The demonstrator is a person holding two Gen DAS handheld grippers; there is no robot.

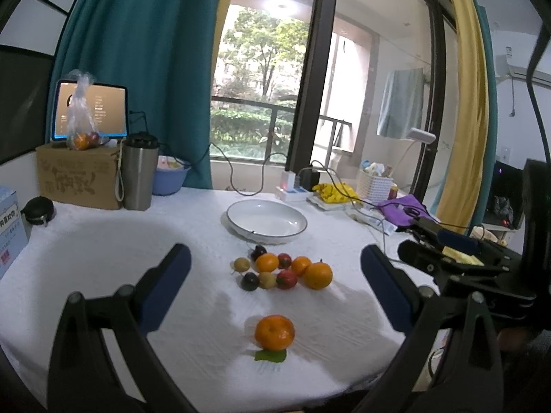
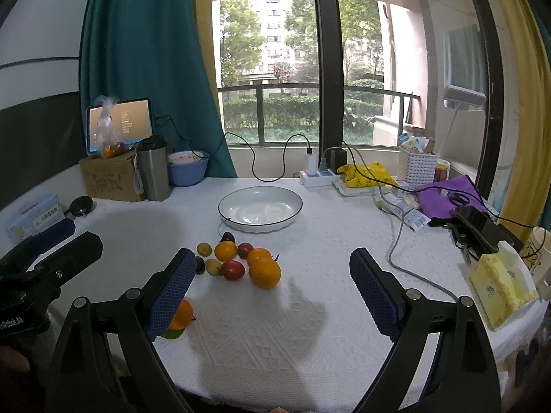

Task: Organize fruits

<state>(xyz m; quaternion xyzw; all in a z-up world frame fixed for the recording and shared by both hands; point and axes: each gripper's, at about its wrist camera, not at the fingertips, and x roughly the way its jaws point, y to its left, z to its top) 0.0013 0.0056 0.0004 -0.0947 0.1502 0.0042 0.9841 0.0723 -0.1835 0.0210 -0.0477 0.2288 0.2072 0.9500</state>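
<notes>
A white plate (image 1: 241,211) (image 2: 227,206) with a dark rim sits empty on the white tablecloth. In front of it lies a cluster of small fruits (image 1: 283,270) (image 2: 237,260): oranges, red, yellow and dark ones. A lone orange with a green leaf (image 1: 274,332) lies nearer; in the right wrist view it (image 2: 182,315) is partly hidden behind the left finger. My left gripper (image 1: 275,285) is open and empty above the cloth, with the lone orange between its fingers' line. My right gripper (image 2: 270,290) is open and empty, to the right of the cluster.
At the back left stand a cardboard box (image 1: 79,179) with a bag of fruit, a steel tumbler (image 1: 137,172) and a blue bowl (image 1: 170,179). At the back right are a power strip (image 2: 316,175), cables, a white basket (image 2: 416,165), a purple cloth (image 2: 447,196) and tissues (image 2: 499,289).
</notes>
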